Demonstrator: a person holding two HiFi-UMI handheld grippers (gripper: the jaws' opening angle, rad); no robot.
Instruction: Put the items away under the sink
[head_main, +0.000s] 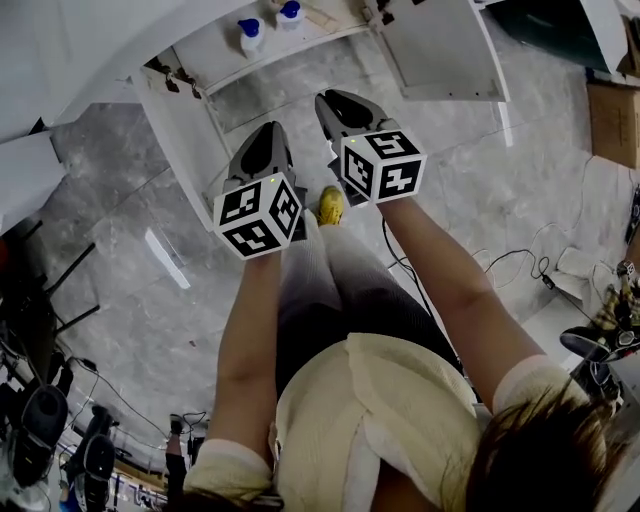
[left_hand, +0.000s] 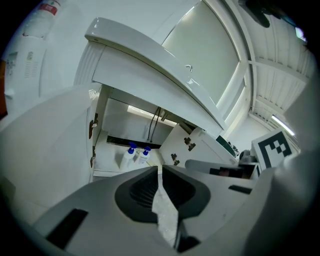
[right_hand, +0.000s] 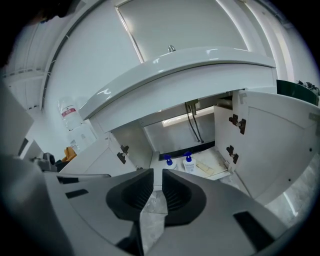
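**Both bottles in, both grippers empty**

Two blue-capped bottles stand upright on the cabinet floor under the sink, side by side and just about touching. They sit toward the front edge, in front of the dark hoses hanging at the back. I'd say that spot keeps them off the plumbing and easy to reach. Something flat and pale lies beside them on the cabinet floor; I can't tell what it is.

The left door and the right door are both swung wide. That leaves the whole opening free, which is why I get a straight look in from either gripper.

My left gripper is closed, tips meeting, nothing pinched between them. My right gripper has its jaws a narrow slit apart, and only the marble floor shows through the gap. Neither one carries anything. From the head view they hang side by side in front of the opening, well short of the bottles, both angled down toward it.

My yellow shoe peeks out just beneath the marker cubes, so I'm standing square to the cabinet.

My read is that the putting-away is done for these two. What's left, if anything, is shutting the doors or fetching more items; I see none within reach here.
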